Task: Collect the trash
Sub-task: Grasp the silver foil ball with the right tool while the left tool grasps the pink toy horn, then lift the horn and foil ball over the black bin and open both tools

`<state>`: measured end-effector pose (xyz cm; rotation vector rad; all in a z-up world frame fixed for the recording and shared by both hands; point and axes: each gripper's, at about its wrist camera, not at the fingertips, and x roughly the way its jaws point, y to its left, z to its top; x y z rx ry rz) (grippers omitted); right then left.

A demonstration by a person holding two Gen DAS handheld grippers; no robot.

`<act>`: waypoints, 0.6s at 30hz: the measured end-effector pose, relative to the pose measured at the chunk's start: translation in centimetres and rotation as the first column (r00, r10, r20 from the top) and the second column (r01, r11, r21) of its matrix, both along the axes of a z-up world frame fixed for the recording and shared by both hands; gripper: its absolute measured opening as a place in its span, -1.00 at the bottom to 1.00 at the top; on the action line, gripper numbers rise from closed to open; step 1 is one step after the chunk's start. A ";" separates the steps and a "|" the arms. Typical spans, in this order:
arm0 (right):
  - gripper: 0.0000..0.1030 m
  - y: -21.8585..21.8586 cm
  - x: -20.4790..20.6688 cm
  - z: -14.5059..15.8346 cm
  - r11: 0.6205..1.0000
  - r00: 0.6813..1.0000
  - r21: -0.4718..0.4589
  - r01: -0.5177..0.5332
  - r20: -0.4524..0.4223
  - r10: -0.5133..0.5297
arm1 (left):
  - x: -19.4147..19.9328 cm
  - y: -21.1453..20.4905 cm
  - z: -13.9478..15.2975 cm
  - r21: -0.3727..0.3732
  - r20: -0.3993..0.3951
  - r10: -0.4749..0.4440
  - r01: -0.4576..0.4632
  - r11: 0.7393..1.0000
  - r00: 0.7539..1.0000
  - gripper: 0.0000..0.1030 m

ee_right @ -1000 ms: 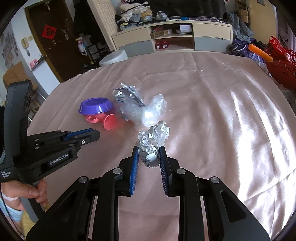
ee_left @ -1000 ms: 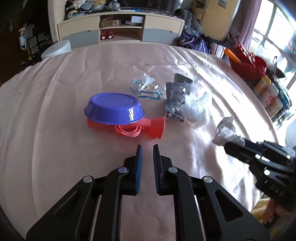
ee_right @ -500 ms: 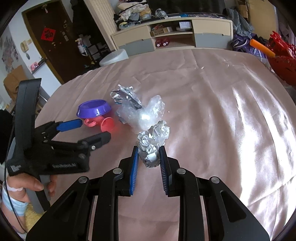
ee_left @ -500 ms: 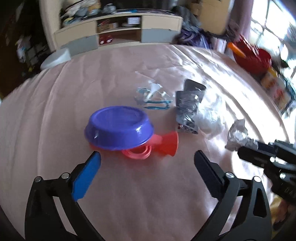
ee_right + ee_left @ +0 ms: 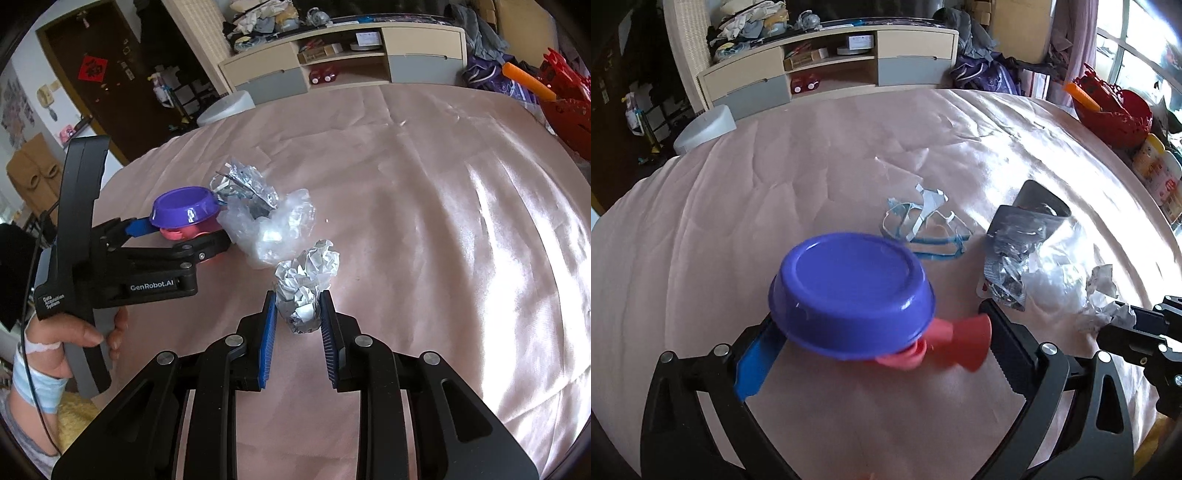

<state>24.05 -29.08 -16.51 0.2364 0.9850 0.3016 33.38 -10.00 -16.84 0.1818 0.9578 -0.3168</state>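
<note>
Upturned purple bowl (image 5: 851, 291) atop pink cups (image 5: 905, 356), between left gripper (image 5: 879, 350) fingers (image 5: 1008, 350).

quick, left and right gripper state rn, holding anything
left gripper: open wide, jaws straddling the purple bowl, not closed on it.
right gripper: shut on the crumpled foil ball.

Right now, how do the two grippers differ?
The left gripper is wide open, its fingers either side of the purple bowl and not clamped on it; the right gripper is shut on a foil ball. The left reaches into the trash pile; the right sits apart from it. Both have black frames.
</note>
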 end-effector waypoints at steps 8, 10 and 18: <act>-0.51 -0.2 0.0 0.3 1.000 1.000 -0.019 0.002 0.016 -0.002 | -0.2 0.0 0.1 -0.003 0.015 -0.017 0.017 1.000 1.000 0.74; -0.51 -0.1 -0.1 0.4 1.000 1.000 -0.025 -0.001 0.020 0.002 | -0.6 0.1 0.2 0.003 0.011 -0.016 0.016 1.000 1.000 0.74; -0.51 0.7 -1.8 0.7 0.999 0.999 -0.035 -0.024 0.034 0.026 | -4.0 1.3 0.7 0.016 -0.016 -0.014 0.014 1.000 1.000 0.74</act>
